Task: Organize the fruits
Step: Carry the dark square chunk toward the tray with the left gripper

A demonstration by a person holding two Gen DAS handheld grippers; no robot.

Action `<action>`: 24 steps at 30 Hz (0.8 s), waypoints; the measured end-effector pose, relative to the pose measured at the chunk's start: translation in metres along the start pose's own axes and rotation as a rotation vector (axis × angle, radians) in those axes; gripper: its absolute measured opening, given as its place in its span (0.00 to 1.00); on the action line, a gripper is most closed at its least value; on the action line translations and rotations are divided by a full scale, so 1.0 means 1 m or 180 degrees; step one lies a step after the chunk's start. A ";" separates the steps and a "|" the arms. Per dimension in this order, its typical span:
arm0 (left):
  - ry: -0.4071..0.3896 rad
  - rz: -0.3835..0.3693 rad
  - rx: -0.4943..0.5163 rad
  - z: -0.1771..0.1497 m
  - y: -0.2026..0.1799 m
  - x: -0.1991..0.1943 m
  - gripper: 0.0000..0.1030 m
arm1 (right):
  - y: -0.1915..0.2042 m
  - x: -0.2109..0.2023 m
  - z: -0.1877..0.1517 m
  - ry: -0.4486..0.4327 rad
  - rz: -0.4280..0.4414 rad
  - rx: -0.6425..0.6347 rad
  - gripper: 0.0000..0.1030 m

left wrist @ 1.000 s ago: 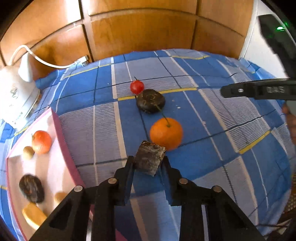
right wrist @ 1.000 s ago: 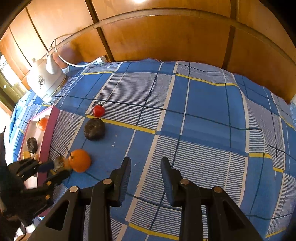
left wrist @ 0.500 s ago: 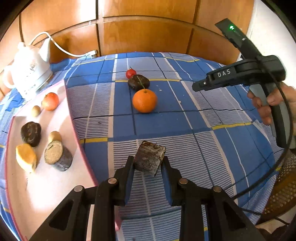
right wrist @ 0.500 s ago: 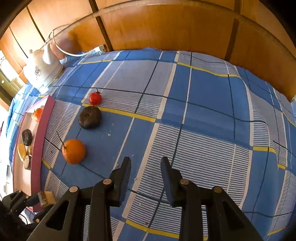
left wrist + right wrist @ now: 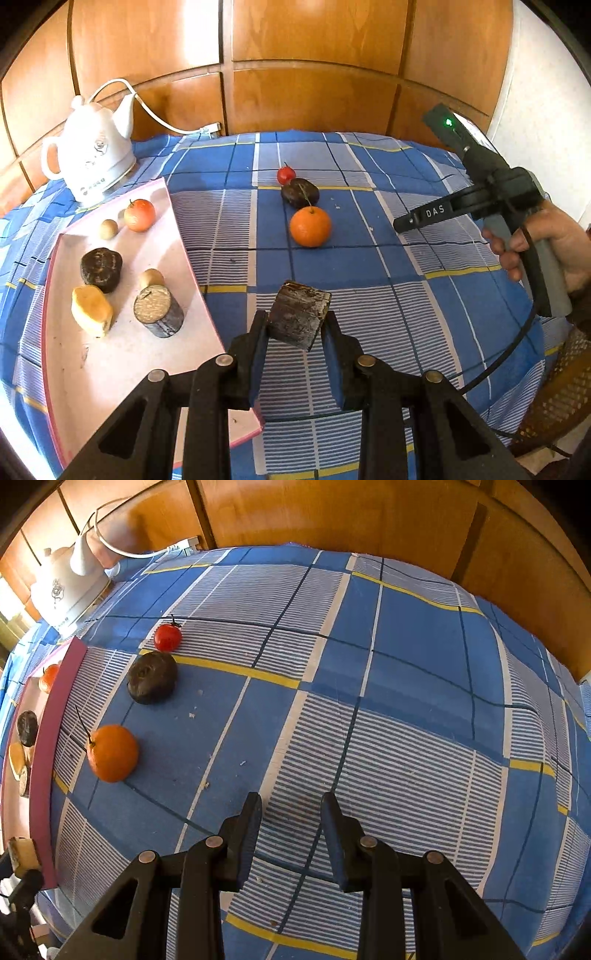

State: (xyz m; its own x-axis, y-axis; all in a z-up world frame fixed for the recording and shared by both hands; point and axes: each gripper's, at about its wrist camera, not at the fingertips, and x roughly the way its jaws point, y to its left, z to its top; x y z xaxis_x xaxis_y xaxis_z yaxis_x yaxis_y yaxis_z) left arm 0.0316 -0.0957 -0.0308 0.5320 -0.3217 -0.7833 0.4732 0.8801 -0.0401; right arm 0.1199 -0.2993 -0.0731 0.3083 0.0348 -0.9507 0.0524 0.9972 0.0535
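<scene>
Left claw (image 5: 293, 325) clamped on a dark, bark-skinned chunk (image 5: 298, 315); right claw (image 5: 291, 805) jaws apart, nothing between them.

Left claw holds the chunk above the blue checked surface (image 5: 369, 258), just beside the near right edge of the pink tray (image 5: 110, 369). In the tray: a small orange-red fruit (image 5: 139, 215), a tan ball (image 5: 109, 229), a dark lump (image 5: 101, 268), a yellow piece (image 5: 91, 311), a cut cylinder (image 5: 158, 311), and behind it a pale piece, possibly a nut. On the cloth, in a row: an orange (image 5: 310, 226), a dark round fruit (image 5: 300, 192), a cherry tomato (image 5: 286, 175). White kettle (image 5: 90, 155) beyond the tray. Right claw points down over bare cloth, well apart from the orange.
</scene>
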 end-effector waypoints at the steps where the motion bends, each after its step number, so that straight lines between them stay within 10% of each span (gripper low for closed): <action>1: -0.0001 0.0007 -0.0008 0.000 0.000 0.000 0.28 | 0.000 0.000 0.000 -0.0003 -0.0002 -0.0008 0.33; 24: -0.0011 0.0034 -0.0112 -0.001 0.006 -0.003 0.28 | 0.011 -0.002 -0.008 -0.0061 -0.0029 -0.0073 0.33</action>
State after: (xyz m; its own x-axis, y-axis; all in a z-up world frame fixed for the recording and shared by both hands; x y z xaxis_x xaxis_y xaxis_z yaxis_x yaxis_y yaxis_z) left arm 0.0321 -0.0894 -0.0297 0.5393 -0.3135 -0.7816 0.4425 0.8952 -0.0537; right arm 0.1126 -0.2883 -0.0735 0.3259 0.0248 -0.9451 0.0336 0.9987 0.0378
